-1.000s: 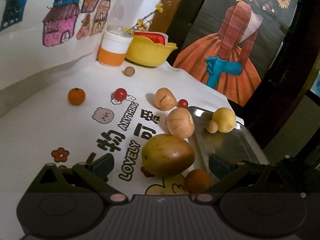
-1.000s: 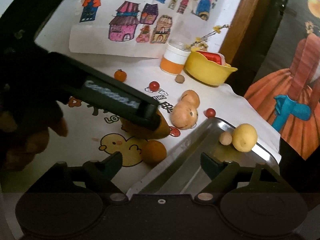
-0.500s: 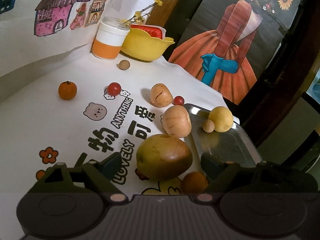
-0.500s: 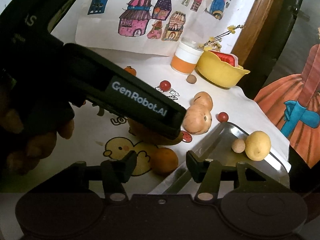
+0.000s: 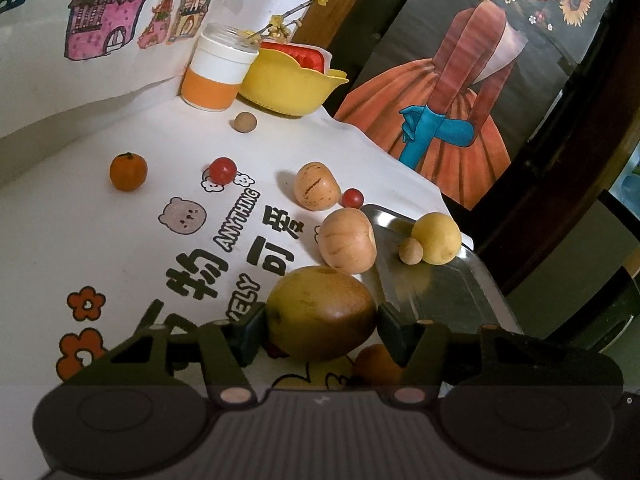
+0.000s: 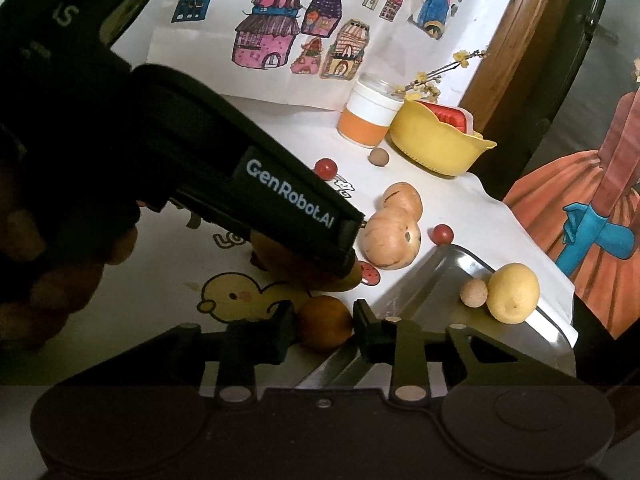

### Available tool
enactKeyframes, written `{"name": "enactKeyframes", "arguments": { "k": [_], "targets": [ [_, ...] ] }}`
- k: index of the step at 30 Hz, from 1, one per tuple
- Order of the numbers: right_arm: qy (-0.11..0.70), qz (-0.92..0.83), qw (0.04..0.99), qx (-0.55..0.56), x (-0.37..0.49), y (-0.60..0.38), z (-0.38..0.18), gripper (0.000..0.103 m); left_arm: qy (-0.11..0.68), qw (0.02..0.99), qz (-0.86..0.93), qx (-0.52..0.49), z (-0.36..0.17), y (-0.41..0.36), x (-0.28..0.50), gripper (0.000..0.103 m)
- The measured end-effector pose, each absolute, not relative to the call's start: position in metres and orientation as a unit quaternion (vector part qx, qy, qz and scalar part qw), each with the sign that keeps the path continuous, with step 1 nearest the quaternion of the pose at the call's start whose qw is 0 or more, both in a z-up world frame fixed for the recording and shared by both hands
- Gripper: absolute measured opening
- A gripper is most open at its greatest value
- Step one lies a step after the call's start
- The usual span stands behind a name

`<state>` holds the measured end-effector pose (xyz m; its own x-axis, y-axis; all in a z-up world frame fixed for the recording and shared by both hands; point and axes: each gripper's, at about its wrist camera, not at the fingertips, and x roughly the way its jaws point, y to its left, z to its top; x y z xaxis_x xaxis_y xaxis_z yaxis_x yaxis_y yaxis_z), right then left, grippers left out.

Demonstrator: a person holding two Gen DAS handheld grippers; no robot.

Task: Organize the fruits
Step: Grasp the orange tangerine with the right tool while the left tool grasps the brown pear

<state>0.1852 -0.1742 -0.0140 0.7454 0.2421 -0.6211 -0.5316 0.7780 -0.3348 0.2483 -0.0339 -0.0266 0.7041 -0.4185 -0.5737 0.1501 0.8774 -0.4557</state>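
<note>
Both grippers closing on fruit by the tray's near edge

My left gripper (image 5: 320,322) pinches the mango (image 5: 320,312) – heavy, smooth, so I grip its middle; my right gripper (image 6: 324,326) pinches 1 small firm orange (image 6: 325,322).

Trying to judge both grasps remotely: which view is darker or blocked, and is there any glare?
Right wrist view: the left gripper's dark body blocks the upper left, shading the mango; glare streaks the tray. Left wrist view: brighter, mango clear, edges bent by fisheye.

Dim, warm light; fisheye bending at edges; glare on the metal tray (image 6: 552,326).
</note>
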Motion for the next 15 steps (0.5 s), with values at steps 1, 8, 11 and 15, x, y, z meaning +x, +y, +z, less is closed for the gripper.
{"name": "enactKeyframes", "arguments": {
  "k": [1,8,11,15],
  "targets": [
    [0.284,0.215,0.899,-0.255,0.185,-0.174,-0.014,0.033,0.351,0.903,-0.157,-0.192,-0.026,-0.033,0.247,0.062],
    [0.283,0.221,0.899,-0.251,0.181,-0.173,-0.013,0.032,0.347,0.905,-0.149,-0.194,-0.022,-0.028,0.239,0.059],
    [0.281,0.227,0.899,-0.247,0.177,-0.173,-0.012,0.032,0.345,0.908,-0.141,-0.193,-0.021,-0.025,0.234,0.058],
    [0.278,0.234,0.899,-0.244,0.171,-0.171,-0.01,0.032,0.343,0.91,-0.129,-0.193,-0.019,-0.019,0.227,0.058]
  ]
}}
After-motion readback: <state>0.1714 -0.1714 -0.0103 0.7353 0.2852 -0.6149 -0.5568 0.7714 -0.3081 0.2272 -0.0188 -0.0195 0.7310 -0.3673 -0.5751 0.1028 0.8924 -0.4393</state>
